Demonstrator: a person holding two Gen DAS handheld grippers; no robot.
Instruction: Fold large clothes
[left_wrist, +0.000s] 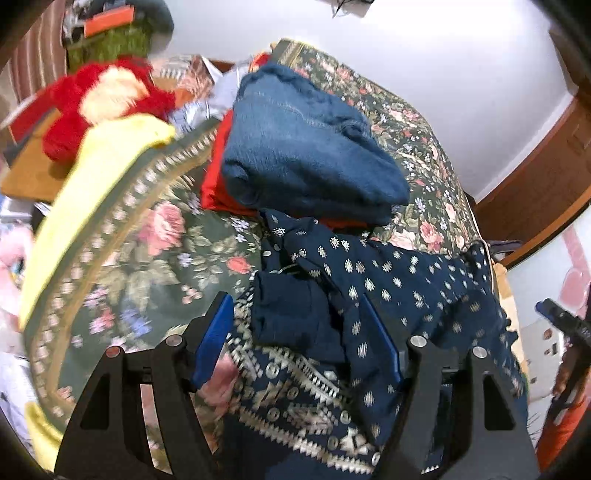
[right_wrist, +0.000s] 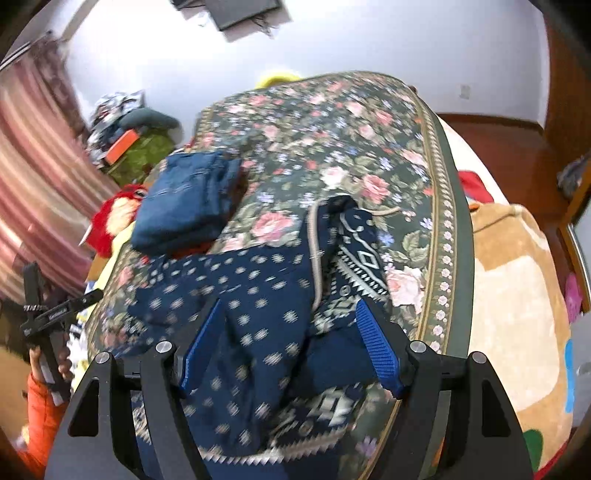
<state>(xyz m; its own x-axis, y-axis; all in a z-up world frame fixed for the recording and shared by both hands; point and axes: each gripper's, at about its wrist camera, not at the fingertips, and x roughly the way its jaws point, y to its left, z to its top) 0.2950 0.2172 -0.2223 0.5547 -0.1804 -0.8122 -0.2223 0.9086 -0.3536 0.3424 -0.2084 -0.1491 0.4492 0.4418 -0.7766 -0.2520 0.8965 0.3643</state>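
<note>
Navy printed garment (left_wrist: 388, 295) lies crumpled and unfolded on the green floral bedspread (left_wrist: 147, 251), just in front of the folded blue jeans (left_wrist: 306, 155), so your left gripper (left_wrist: 299, 343) and right gripper (right_wrist: 291, 343), both wide open and empty, have every fold left.

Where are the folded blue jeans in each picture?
Left wrist view: the folded blue jeans sit top centre, on something red, just beyond the navy patterned garment.
Right wrist view: the jeans sit left of centre, beyond the same garment.
Shared landmark: the red plush toy, to the left of the jeans in both.
</note>
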